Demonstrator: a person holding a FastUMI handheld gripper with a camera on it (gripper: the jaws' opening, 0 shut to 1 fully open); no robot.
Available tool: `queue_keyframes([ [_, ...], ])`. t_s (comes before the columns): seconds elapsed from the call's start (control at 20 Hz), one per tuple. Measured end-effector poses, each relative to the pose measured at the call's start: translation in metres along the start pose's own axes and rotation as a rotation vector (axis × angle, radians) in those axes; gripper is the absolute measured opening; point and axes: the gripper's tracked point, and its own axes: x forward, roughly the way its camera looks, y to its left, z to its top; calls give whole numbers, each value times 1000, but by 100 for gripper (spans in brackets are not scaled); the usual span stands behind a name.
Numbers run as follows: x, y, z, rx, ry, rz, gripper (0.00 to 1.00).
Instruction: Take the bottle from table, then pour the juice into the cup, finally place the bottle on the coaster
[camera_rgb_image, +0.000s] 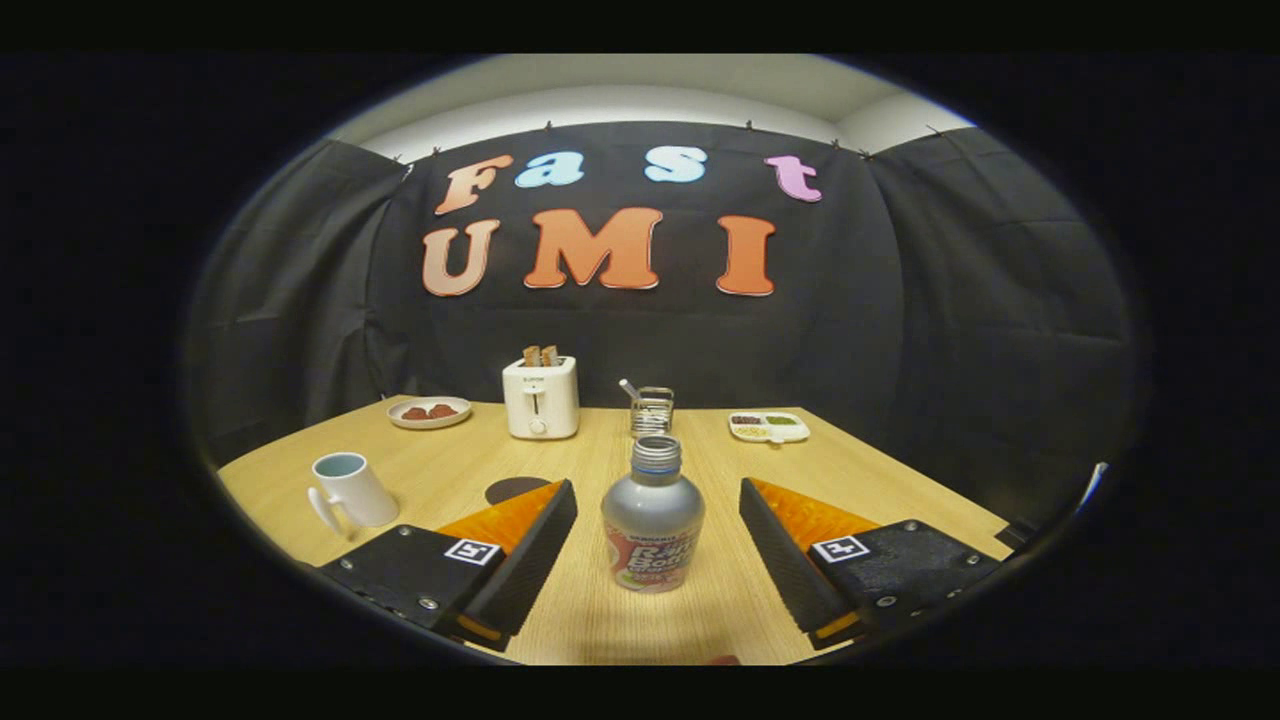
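Silver and uncapped, the bottle (652, 520) stands upright on the wooden desk (880, 480), between the two fingers of the hand-held gripper (657, 545). The fingers stand wide apart and neither one touches the bottle. A dark round coaster (512, 489) lies just beyond the left finger, partly hidden by it. Further left stands a white cup (352, 490). At the far side of the desk are a white toaster (540, 396), a plate (429, 412), a wire holder (651, 410) and a divided tray (768, 426).
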Motion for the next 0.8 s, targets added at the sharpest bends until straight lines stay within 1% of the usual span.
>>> queue_keyframes([
  [0.4, 23, 2, -49, -2, 101, 4, 98],
  [0.8, 33, 8, -75, 36, 169, 24, 97],
])
